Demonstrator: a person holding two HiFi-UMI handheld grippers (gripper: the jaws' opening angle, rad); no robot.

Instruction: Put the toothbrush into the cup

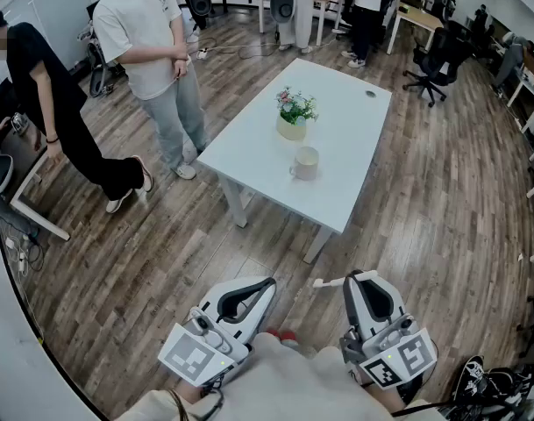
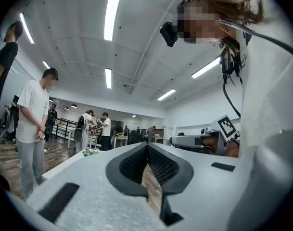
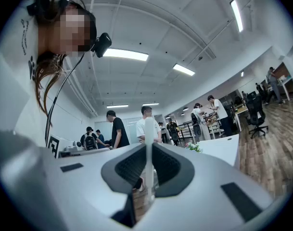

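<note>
While the toothbrush is being clamped between the jaws of the right hand-held gripper, it is lying crosswise to them. Its white shaft is rising above the pads in the right gripper view and projecting sideways toward the other gripper in the head view. This crosswise grasp is probably leaving one end free for lowering into the cup.

The cup is standing upright on the white worktop, just beside a small pot of flowers and well apart from both grippers, so the approach is judged to be only starting.

The left hand-held gripper is clenching on nothing, its pads meeting at the tips. It is likely idling because the task is calling for one gripper only. Both grippers are hanging close to the body above the wooden floor.

No view is showing clearly which end is carrying the bristles. The jaws are hiding the lower part of the shaft, and the cup's interior is appearing too small to inspect.
</note>
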